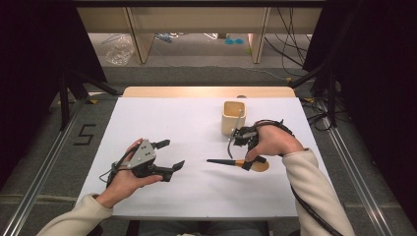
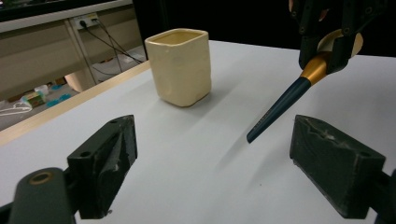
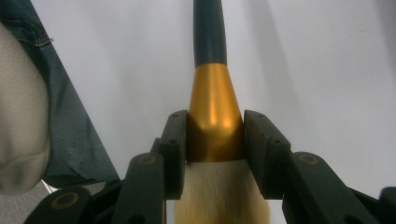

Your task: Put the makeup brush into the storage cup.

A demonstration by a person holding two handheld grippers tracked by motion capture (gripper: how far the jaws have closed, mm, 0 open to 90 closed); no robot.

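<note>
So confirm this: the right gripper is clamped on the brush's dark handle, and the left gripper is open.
Not quite: the right gripper is clamped on the gold ferrule of the makeup brush, not the dark handle, as the right gripper view shows. The left gripper is open.

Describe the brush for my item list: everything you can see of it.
The brush has a slim dark tapered handle, a shiny gold ferrule and a pale, fluffy bristle head. The right gripper is shut on the ferrule, just beside the bristles. In the left gripper view it appears held clear of the white table, handle end slanting down, near the cream cup but apart from it.
</note>
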